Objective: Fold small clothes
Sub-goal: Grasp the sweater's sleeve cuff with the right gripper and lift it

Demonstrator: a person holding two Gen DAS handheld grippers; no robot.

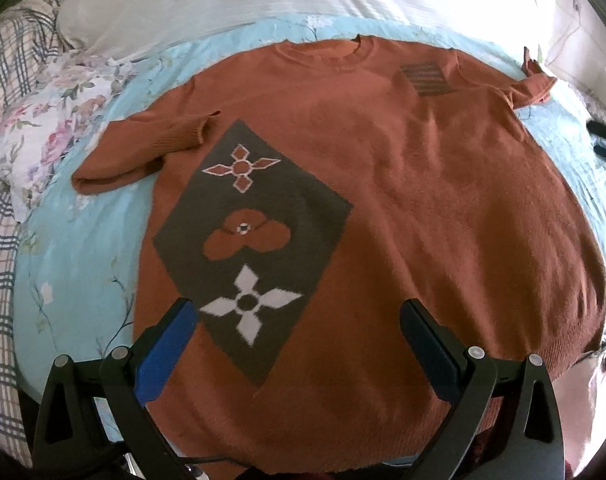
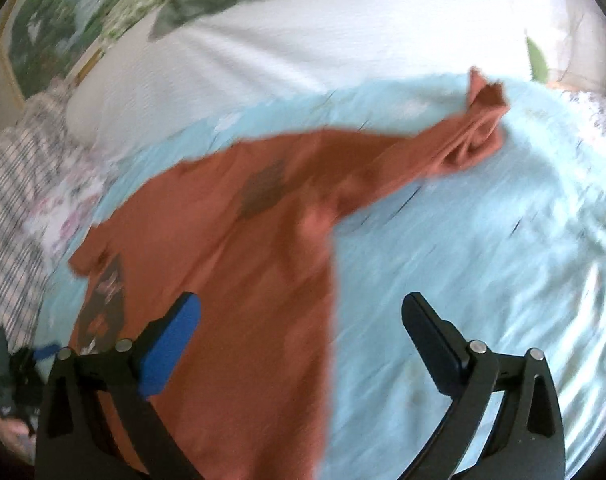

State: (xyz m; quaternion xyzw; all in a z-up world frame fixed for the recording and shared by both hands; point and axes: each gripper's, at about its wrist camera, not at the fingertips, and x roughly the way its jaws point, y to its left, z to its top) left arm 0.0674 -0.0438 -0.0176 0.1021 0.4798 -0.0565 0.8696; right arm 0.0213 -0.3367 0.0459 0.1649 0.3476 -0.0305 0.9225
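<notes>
Two tools hang over one rust-orange knit sweater (image 1: pixel 383 200), and neither has hold of it: we see the left tool (image 1: pixel 299 320) spread wide above the near hem, and the right tool (image 2: pixel 301 314) likewise spread, its fingers straddling the sweater's right side edge where it meets the pale blue bedsheet (image 2: pixel 483 260). The sweater lies face up on the bed, collar at the far side, hem nearest us, a dark diamond panel (image 1: pixel 255 240) with flower motifs on its left half. The left sleeve (image 1: pixel 143 152) is doubled back so its cuff lies on the body beside the panel; the right sleeve (image 2: pixel 443 152) stretches away to the far right and ends in a bunched cuff. We judge that the folding has hardly begun and that we are at the sleeve stage. Next, we think, the right tool must travel to that far cuff, close on the knit, and carry the sleeve across the chest. The right view is blurred, so we cannot read fine creases there.
</notes>
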